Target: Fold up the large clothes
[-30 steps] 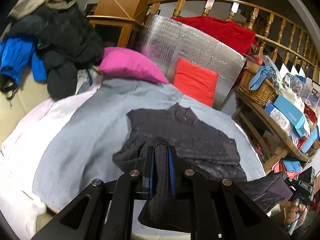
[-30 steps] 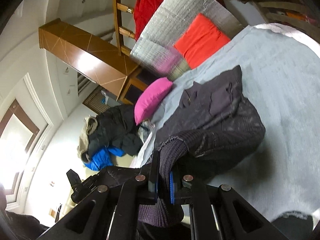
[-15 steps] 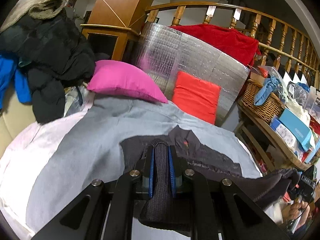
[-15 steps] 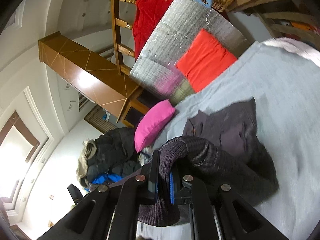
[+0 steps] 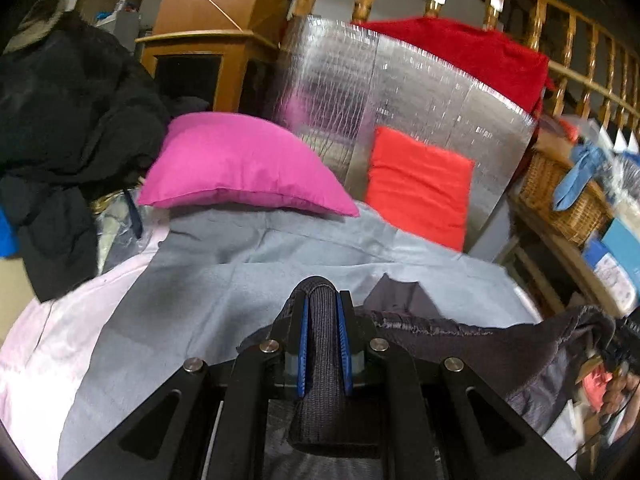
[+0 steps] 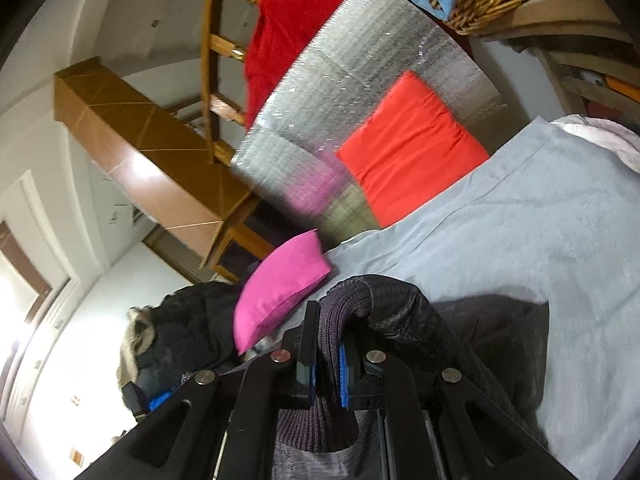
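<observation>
Above grey bedding (image 5: 224, 280), both jaws clench the dark jacket's (image 5: 460, 344) ribbed hem between them.

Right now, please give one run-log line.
left gripper: shut on dark jacket | right gripper: shut on dark jacket | over grey sheet

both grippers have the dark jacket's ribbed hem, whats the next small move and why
Probably carry the hem a little farther toward the pink pillow, then lower it. The left gripper and right gripper are both shut on the dark jacket, its hem stretched between them above the grey sheet, so the fold looks unfinished.
</observation>
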